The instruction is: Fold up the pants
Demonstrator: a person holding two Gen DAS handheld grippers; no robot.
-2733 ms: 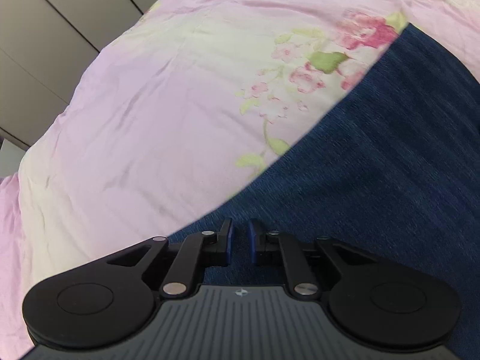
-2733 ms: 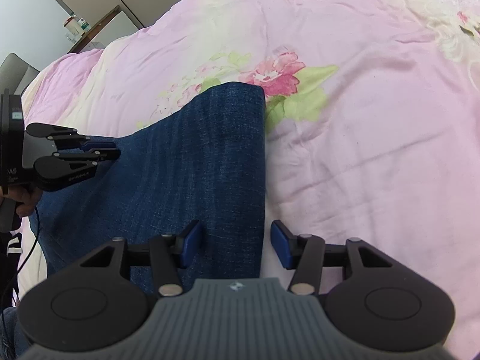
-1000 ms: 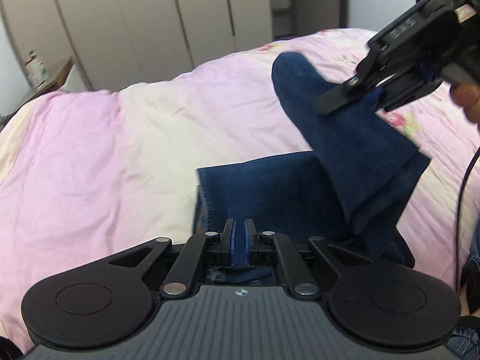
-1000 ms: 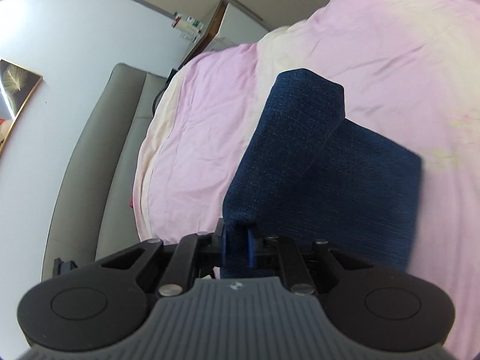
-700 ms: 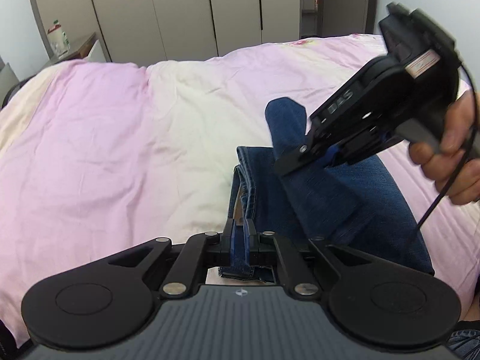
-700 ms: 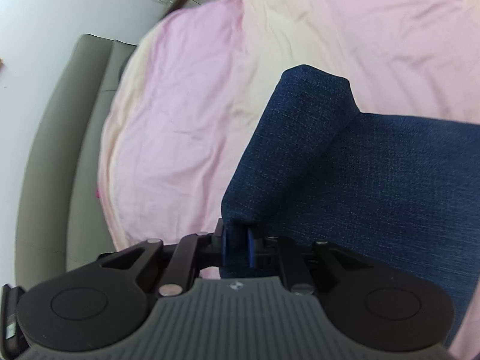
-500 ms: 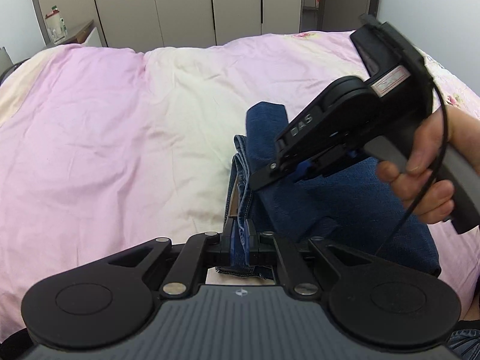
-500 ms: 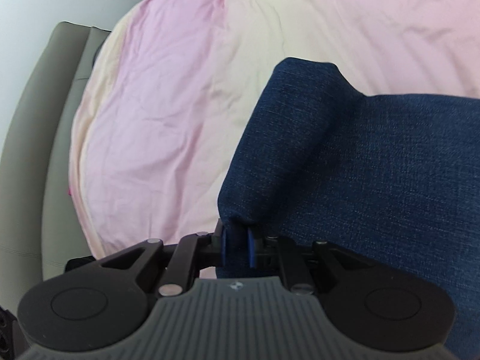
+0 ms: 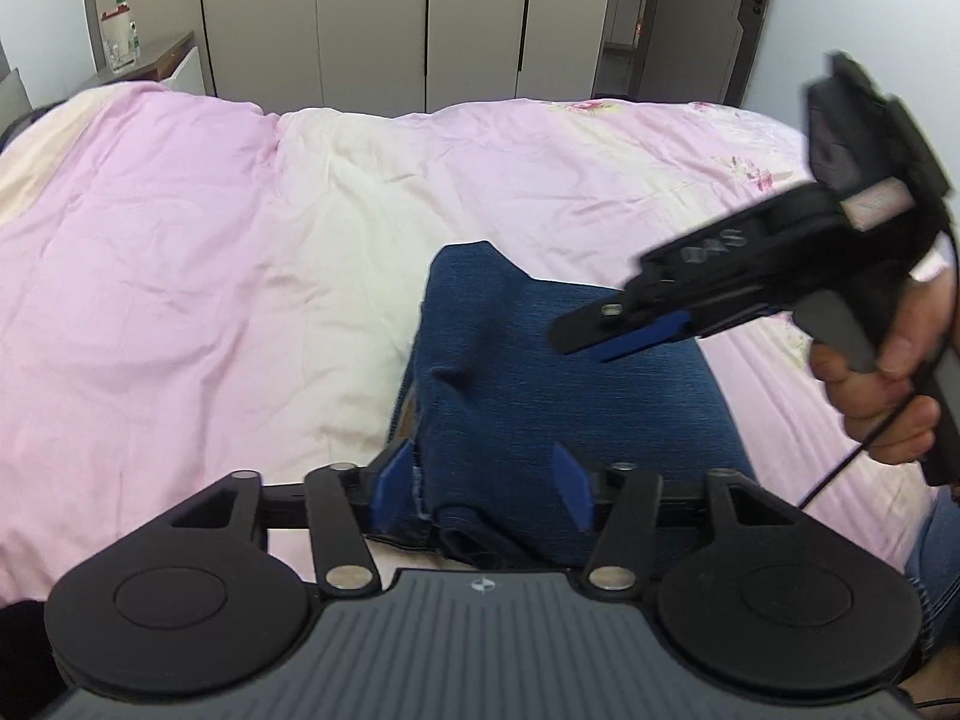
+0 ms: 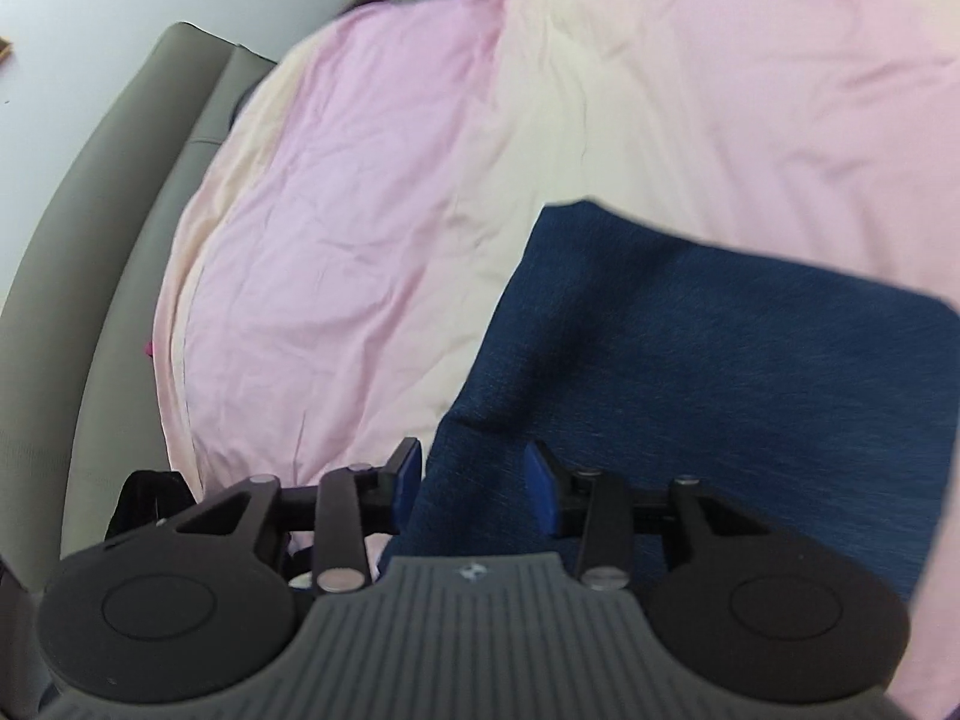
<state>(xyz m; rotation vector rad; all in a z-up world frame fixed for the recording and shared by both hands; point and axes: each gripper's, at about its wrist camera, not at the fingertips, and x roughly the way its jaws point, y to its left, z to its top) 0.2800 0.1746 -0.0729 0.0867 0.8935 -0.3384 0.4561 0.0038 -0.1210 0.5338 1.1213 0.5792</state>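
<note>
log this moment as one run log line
task: fold pants | left gripper: open | right gripper: open | jeans: folded on bed

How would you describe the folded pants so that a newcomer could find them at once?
Start at the wide pink-and-cream quilt covering the bed. On its near side lies a compact bundle, the pants, between the open left tongs. It is the only dark blue denim on the pale bedding.

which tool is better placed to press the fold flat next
Left, probably. The left tool is open and sits low, straddling the near edge of the folded pants on the bed. The right tool, also open, hangs above the denim.
</note>
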